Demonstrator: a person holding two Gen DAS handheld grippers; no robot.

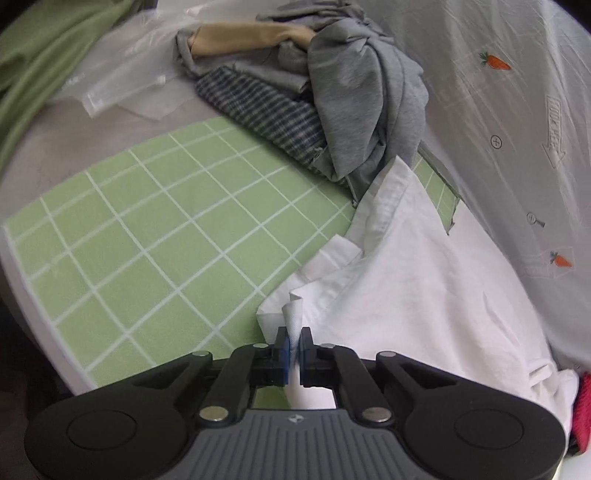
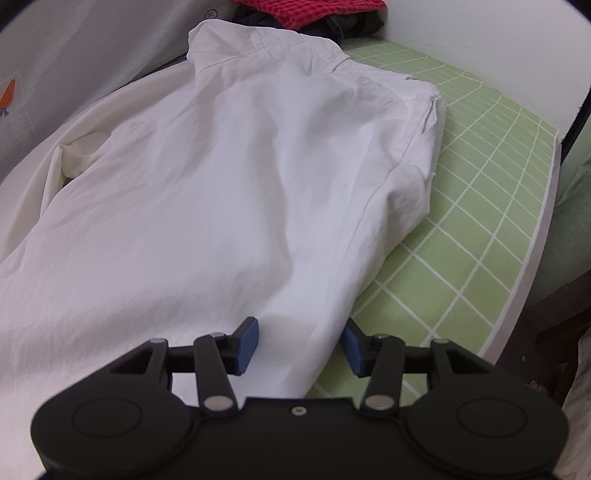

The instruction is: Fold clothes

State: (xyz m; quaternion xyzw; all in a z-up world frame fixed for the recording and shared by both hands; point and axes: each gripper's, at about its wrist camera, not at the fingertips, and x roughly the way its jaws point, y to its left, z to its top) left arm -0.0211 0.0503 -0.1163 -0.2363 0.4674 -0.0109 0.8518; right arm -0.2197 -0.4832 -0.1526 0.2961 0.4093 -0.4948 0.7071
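Note:
A white shirt [image 2: 229,177] lies spread on the green grid mat [image 2: 480,206], collar at the far end. In the left wrist view the shirt [image 1: 424,280] lies at the right of the mat [image 1: 155,236]. My left gripper [image 1: 294,345] is shut on a pinched fold of the shirt's edge. My right gripper [image 2: 300,345] is open, its blue pads on either side of the shirt's near edge, with cloth between the jaws.
A pile of grey, striped and tan clothes [image 1: 332,92] sits at the mat's far side. Clear plastic bags [image 1: 122,81] lie beside it. A carrot-print sheet [image 1: 517,110] hangs at the right. Red checked cloth [image 2: 314,11] lies beyond the collar.

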